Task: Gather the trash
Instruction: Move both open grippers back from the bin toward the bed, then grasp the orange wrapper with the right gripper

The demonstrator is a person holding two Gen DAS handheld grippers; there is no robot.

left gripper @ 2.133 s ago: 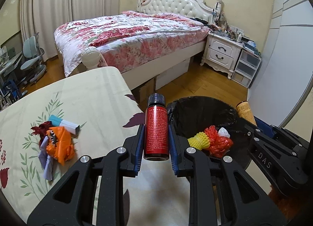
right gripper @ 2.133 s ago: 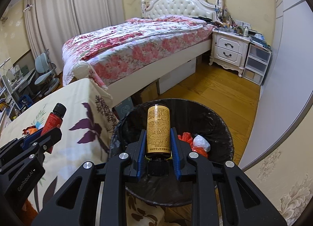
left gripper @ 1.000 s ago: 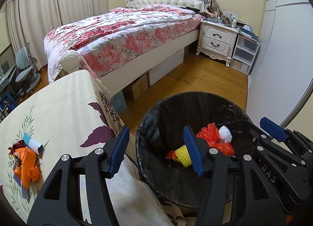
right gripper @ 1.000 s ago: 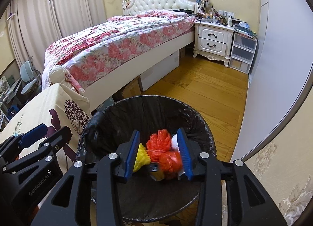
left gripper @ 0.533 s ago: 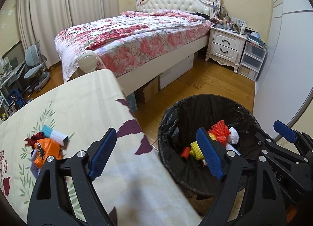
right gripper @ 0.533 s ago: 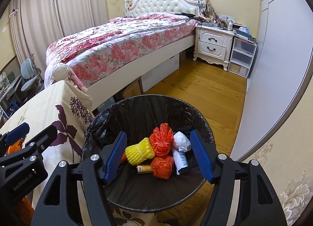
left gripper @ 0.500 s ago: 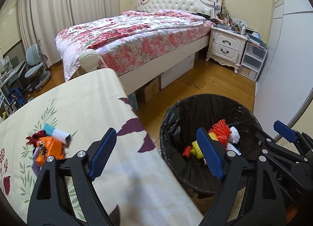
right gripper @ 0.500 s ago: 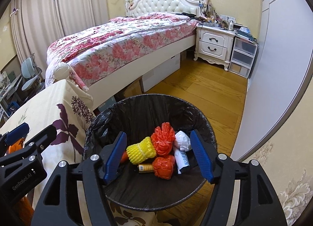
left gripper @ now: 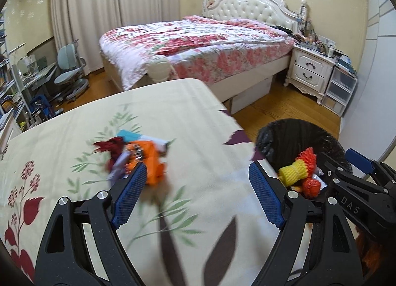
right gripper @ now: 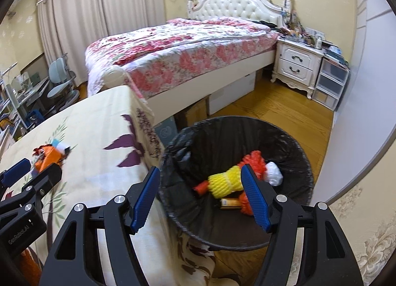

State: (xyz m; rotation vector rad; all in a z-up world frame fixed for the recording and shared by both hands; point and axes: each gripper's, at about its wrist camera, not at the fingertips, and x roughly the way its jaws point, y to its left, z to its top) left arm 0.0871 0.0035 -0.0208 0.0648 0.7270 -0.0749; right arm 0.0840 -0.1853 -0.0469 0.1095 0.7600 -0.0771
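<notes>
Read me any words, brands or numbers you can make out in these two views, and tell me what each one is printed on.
"DAS": white letters on the black body of the right gripper, seen from the left wrist view.
"GenRobot.AI": white letters on the black body of the left gripper, seen from the right wrist view.
Label on the small yellow bottle in the trash bin: too small to read.
Orange wrapper on the table: blurred, unreadable.

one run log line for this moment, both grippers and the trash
left gripper: open, empty, over tablecloth | right gripper: open, empty | bin: holds trash | wrapper pile: on tablecloth
</notes>
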